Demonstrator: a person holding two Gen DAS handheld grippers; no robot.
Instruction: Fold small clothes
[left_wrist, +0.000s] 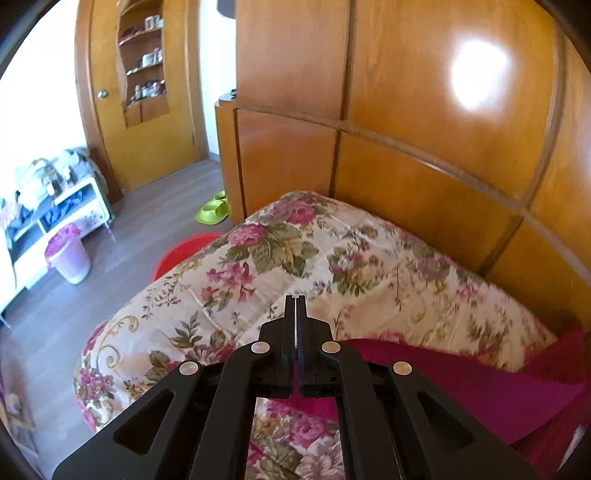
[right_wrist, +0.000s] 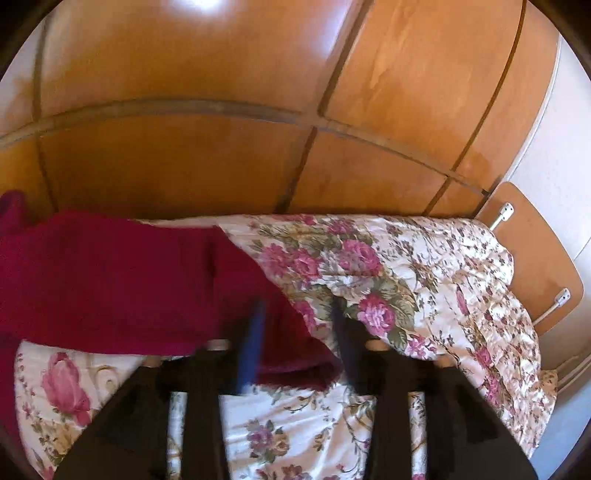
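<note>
The left hand-held gripper (left_wrist: 295, 301) is pinching the magenta knit garment (left_wrist: 480, 384) over the floral-quilted bed (left_wrist: 280, 258); the right hand-held gripper (right_wrist: 299, 314) is hanging released.

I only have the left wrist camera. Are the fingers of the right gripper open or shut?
Observer: The right gripper is open, with its fingers well apart and blurred.
Operator: Where is the red garment relative to it?
Observer: A corner of the red garment shows between the two fingers. I can't tell whether they touch it.
Operator: And the rest of it?
Observer: It spreads to the left across the quilt, up to the headboard.
</note>
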